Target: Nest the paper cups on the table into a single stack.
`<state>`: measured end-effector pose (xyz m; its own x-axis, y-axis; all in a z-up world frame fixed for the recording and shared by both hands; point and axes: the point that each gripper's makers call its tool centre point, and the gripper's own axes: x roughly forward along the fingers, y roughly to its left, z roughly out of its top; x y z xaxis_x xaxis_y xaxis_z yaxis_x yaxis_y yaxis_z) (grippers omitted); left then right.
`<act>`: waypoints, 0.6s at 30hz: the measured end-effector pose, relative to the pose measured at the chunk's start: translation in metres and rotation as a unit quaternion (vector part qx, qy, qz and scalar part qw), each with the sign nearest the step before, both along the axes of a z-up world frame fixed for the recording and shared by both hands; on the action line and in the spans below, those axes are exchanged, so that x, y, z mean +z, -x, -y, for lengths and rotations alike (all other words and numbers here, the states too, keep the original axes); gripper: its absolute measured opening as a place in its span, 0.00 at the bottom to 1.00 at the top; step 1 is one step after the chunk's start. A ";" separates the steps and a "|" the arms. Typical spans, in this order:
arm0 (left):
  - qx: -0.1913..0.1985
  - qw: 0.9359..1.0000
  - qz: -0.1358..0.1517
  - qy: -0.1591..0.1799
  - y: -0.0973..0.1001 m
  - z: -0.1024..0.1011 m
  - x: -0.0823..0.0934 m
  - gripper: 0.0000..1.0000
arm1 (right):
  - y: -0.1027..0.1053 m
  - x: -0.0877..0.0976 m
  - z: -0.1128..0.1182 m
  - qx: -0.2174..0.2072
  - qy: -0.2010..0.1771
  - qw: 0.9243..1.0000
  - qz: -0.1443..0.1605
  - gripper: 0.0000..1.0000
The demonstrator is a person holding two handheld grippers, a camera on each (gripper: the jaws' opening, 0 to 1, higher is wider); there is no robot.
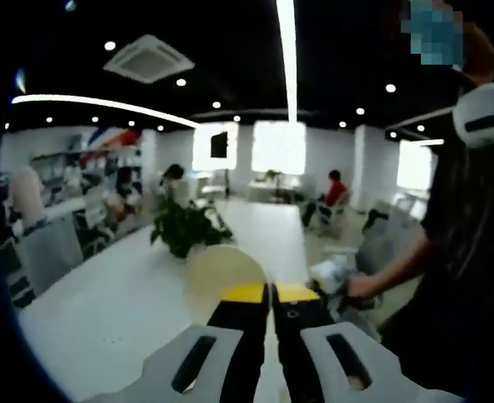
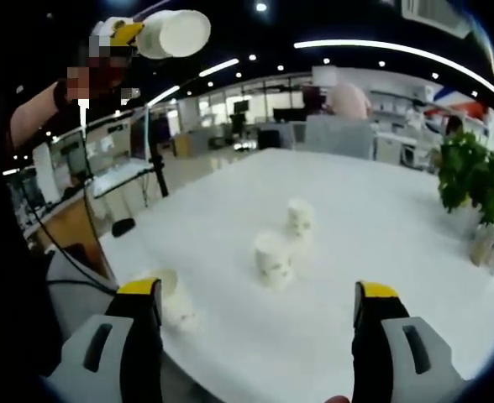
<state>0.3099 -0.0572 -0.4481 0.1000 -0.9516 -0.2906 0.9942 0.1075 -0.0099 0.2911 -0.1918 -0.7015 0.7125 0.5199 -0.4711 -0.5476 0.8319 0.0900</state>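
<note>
So the left tool [image 1: 270,294] had its yellow-tipped jaws pressed nearly together, pinching the rim of a paper cup [image 1: 222,273] that stuck out just ahead of the tips, its round pale end turned toward the camera and pretty blurry, so I couldn't tell which end it was. In the right gripper view that same held cup [image 2: 176,34] was way up near the top, raised high above the bench [image 2: 381,243], with the yellow jaw tips just behind it. The right tool [image 2: 258,300] was spread wide, nothing between its jaws. Ahead of it two cups stood on the white bench, the nearer cup [image 2: 274,259] and the farther cup [image 2: 299,220] just beside each other, roughly centered between the jaws but clear of them. A third cup [image 2: 170,295] sat right next to the left jaw tip, partly hidden behind it. A potted plant [image 2: 474,176] stood off by the bench's far edge; the left gripper view also caught the plant [image 1: 184,227].
</note>
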 end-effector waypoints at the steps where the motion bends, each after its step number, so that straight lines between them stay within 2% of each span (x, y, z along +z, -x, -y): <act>1: -0.009 1.000 0.008 -0.014 0.004 0.001 -0.003 0.00 | 0.000 0.000 0.000 0.000 0.000 1.000 0.001 0.93; 5: -0.048 0.995 0.046 -0.076 0.022 0.005 -0.015 0.00 | -0.001 -0.001 0.001 0.000 0.000 1.000 -0.001 0.93; 9: -0.080 0.986 0.085 -0.123 0.034 0.009 -0.025 0.00 | -0.001 -0.001 0.001 -0.001 -0.002 1.000 -0.001 0.93; 12: -0.119 0.979 0.086 -0.143 0.048 0.013 -0.029 0.00 | 0.000 -0.003 0.001 0.001 -0.001 1.000 -0.003 0.92; 14: -0.117 0.976 0.088 -0.164 0.047 0.013 -0.031 0.00 | 0.001 -0.004 0.001 0.001 -0.001 1.000 -0.004 0.92; 16: -0.122 0.976 0.072 -0.166 0.050 0.015 -0.027 0.00 | 0.002 -0.004 0.001 0.000 -0.003 1.000 -0.005 0.92; 18: -0.122 0.974 0.058 -0.183 0.052 0.015 -0.025 0.00 | 0.002 -0.005 0.001 0.000 -0.004 1.000 -0.006 0.92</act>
<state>0.2582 -0.0717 -0.4731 -0.0641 -0.7855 -0.6155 0.9825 -0.1577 0.0989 0.2886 -0.1928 -0.7065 0.7067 0.5234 -0.4761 -0.5464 0.8312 0.1027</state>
